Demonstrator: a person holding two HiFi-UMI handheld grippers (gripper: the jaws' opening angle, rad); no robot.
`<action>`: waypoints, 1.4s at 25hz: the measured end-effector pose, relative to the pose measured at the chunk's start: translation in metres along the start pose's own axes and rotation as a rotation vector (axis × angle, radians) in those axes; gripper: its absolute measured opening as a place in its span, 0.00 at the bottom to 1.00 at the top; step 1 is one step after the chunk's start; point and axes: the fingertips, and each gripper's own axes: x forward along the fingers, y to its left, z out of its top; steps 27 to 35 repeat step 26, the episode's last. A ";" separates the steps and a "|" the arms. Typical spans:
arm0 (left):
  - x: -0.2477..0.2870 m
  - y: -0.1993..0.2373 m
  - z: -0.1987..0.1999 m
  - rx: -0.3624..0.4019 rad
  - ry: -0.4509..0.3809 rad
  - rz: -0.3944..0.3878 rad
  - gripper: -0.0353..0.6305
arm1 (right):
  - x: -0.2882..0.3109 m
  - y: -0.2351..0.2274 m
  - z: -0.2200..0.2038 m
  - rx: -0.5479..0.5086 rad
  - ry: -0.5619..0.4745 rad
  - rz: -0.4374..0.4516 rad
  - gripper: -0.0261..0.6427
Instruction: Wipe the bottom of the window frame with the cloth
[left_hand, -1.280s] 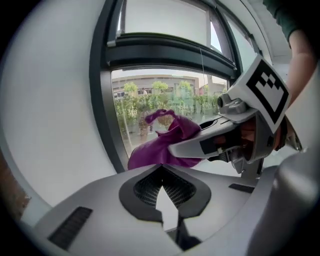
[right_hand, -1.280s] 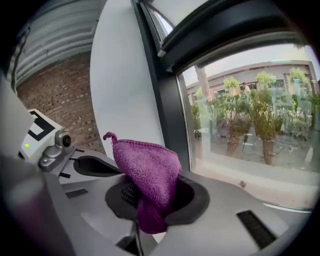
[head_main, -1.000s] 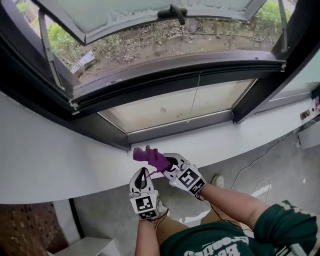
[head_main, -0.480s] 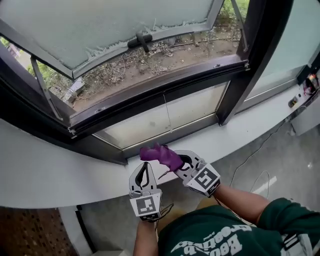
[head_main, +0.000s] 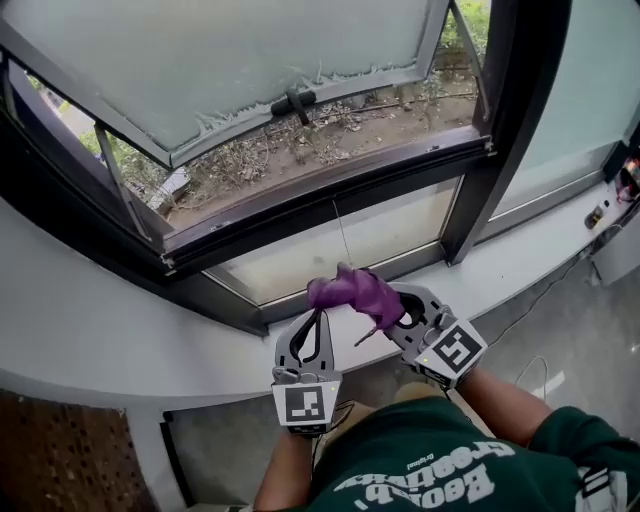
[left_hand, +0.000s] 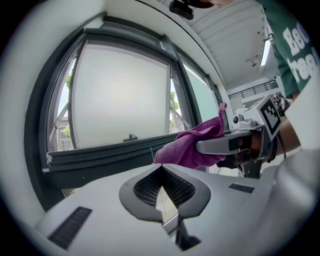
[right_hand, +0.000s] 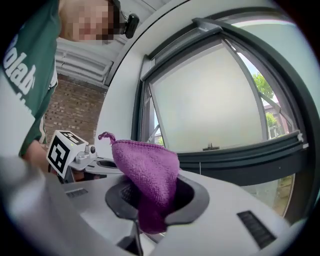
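- The person's dark green printed shirt (head_main: 430, 470) is nearest of all, on the room side of the dark grey bottom rail of the window frame (head_main: 330, 195). That rail is the landmark for every place below.
- The white-and-grey left gripper (head_main: 319, 314), with its square-marker cube, is held short of the rail and points towards it. Its jaws are pressed together at the tips with nothing between them. Only the ribbed hollow behind the tips stays clear.
- The white-and-grey right gripper (head_main: 398, 306) is just to the right, equally short of the rail and angled leftward. Its jaws are pinching the purple knitted cloth (head_main: 352, 289).
- The cloth stands bunched out of those jaws on the side towards the rail, with a small loop of thread at one corner. It hangs in the air on the room side of the rail, apart from it, and its free end reaches just past the left gripper's tips.
- The broad white window sill (head_main: 110, 320) runs below the rail on its near side, under both grippers.
- A pale fixed lower pane (head_main: 330, 240) sits directly under the rail, between it and the sill.
- A dark upright frame post (head_main: 500, 130) rises at the rail's right end.
- Beyond the rail, the frosted glass sash (head_main: 230, 60) is swung outward, with a black handle (head_main: 295, 103) on its lower edge.
- Farthest out, past the rail, lies bare ground strewn with dry twigs and leaves (head_main: 340, 130).
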 end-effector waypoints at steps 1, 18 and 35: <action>0.000 0.000 0.004 0.002 -0.006 -0.003 0.07 | -0.002 -0.002 0.005 -0.003 -0.002 -0.008 0.17; 0.031 0.010 0.030 0.014 -0.034 -0.030 0.07 | -0.021 -0.033 0.000 -0.025 0.020 -0.100 0.17; 0.037 0.009 0.062 0.002 -0.083 -0.069 0.07 | -0.044 -0.048 0.024 -0.037 0.000 -0.182 0.17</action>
